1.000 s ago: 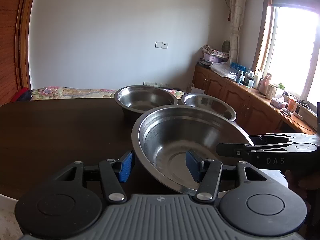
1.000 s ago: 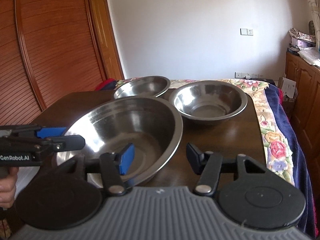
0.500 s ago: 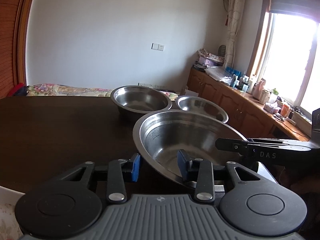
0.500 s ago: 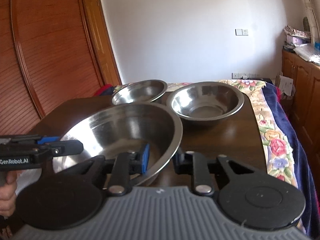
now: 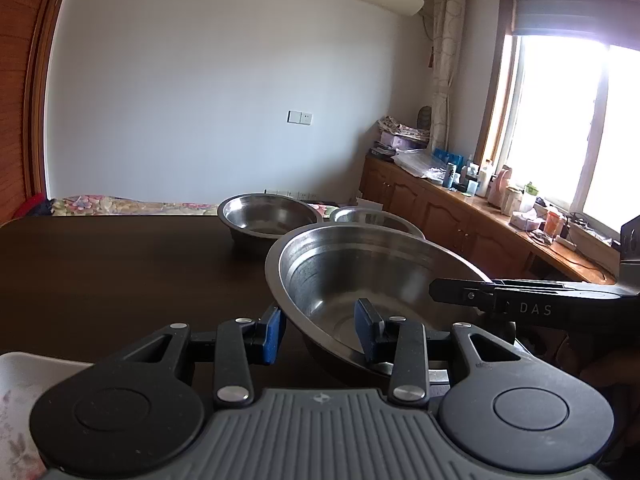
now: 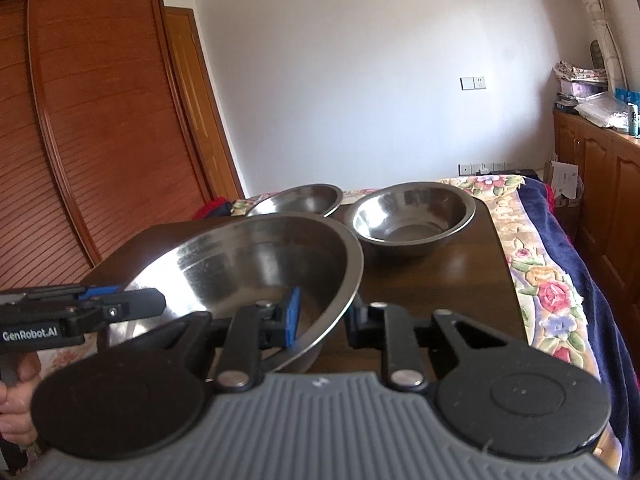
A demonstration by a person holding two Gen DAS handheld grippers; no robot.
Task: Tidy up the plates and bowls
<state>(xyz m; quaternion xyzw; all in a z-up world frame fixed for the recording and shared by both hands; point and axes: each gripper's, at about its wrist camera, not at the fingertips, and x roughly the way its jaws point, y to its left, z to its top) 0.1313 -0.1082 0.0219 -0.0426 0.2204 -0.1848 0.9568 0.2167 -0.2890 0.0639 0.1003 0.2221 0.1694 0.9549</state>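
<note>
While unseen opposite, left wrist's window, right wrist's wardrobe.

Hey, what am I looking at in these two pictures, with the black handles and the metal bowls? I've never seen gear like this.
A person holds a tool in each hand. Each tool ends in two-fingered tongs, with a wide-angle camera looking forward along them. One picture is taken from the left tongs, the other from the right tongs, and each view also catches the other tool from the side. A deep bowl and a shallow bowl, both steel, sit on the dark table. Nearest is a large bowl. Both tongs have just been closing and now pinch its rim from opposite sides, with one pad inside and one outside.
</note>
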